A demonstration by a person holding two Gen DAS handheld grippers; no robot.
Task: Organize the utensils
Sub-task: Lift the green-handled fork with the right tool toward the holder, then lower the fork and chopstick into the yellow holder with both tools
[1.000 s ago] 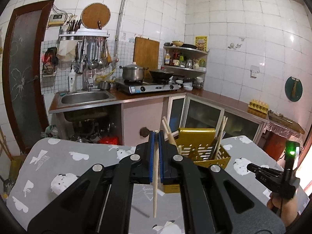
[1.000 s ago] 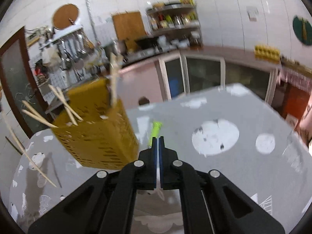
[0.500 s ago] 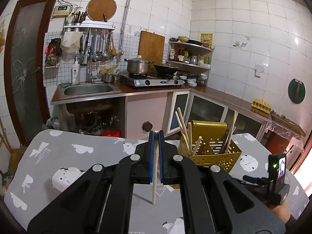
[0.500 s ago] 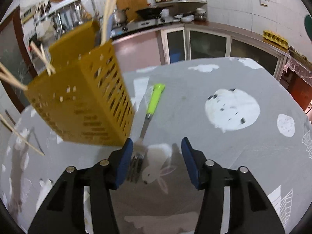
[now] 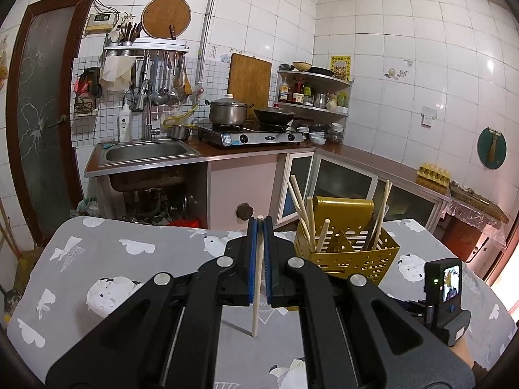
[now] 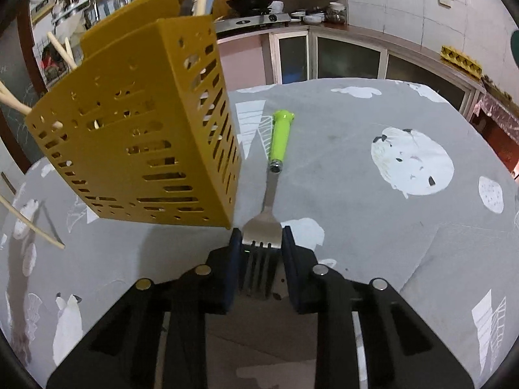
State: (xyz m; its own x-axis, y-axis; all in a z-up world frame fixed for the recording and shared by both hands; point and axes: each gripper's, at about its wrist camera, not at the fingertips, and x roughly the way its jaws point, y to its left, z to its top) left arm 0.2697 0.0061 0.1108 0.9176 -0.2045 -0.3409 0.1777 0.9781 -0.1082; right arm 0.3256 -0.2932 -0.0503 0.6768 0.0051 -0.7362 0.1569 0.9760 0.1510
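My left gripper [image 5: 259, 223] is shut on a single wooden chopstick [image 5: 257, 291] and holds it upright above the grey table. The yellow perforated utensil caddy [image 5: 343, 253] stands to its right with several chopsticks in it. In the right wrist view the caddy [image 6: 142, 142] is at the left. A fork with a green handle [image 6: 275, 162] lies flat beside it. My right gripper [image 6: 262, 243] is open, its jaws on either side of the fork's tines. The chopstick held by the left gripper shows at the left edge [image 6: 29, 223].
The table carries a grey cloth with white animal prints [image 6: 412, 162]. My right gripper's body [image 5: 444, 295] shows at the right in the left wrist view. Behind the table are a sink [image 5: 146, 152], a stove with pots [image 5: 249, 133] and counter cabinets.
My right gripper opened and moved down and forward until its jaws straddled the fork's tines. My left gripper rose and drew back a little with the chopstick in it.
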